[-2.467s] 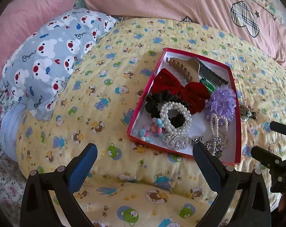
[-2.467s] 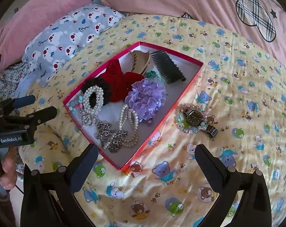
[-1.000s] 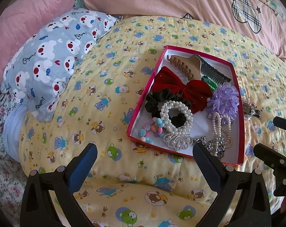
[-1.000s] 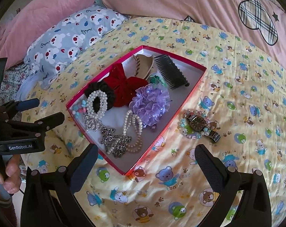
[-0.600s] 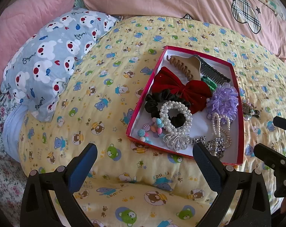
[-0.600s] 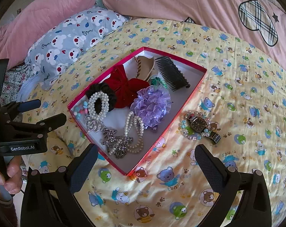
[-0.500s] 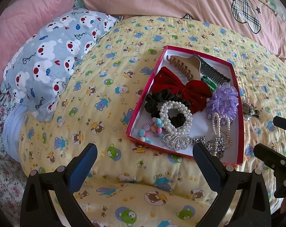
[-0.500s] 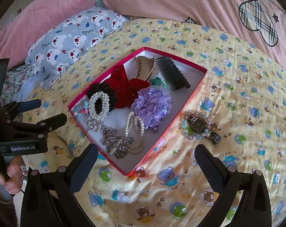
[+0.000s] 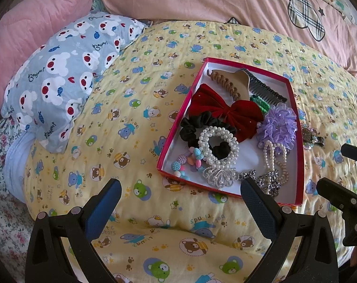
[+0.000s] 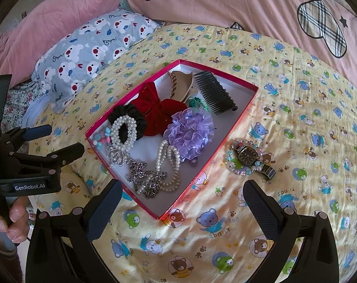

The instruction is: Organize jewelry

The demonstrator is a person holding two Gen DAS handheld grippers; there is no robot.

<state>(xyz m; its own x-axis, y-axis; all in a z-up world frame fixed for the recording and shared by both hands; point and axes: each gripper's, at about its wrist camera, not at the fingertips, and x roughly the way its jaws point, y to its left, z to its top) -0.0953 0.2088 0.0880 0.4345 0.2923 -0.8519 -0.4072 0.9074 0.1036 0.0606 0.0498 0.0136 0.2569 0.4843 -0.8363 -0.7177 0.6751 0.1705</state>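
Right wrist view looks down on a red box [image 10: 228, 139] lying on a yellow bear-print quilt [image 10: 296, 108], with the right gripper [image 10: 182, 198] hovering above the quilt, its jaws spread wide and holding nothing. The box's near corner sits between the two fingers, slightly toward the left one. A wristwatch [image 10: 249, 156] with a dark square face lies on the quilt just outside the box's right wall, resting on a beaded bracelet [image 10: 237, 165] and above the right finger, apart from it. Inside the box are a black comb [image 10: 213, 94], a red bow [image 10: 157, 110], a purple ruffled scrunchie [image 10: 190, 132], a black scrunchie [image 10: 131, 118], a pearl hair tie [image 10: 123, 129], pearl strands [image 10: 169, 162] and a silver chain [image 10: 145, 179]. Left wrist view shows the left gripper [image 9: 180, 193] likewise wide apart and empty, with the box [image 9: 301, 155] ahead and to the right, its near edge reaching behind the right finger. A blue animal-print pillow [image 9: 60, 75] lies at the far left.
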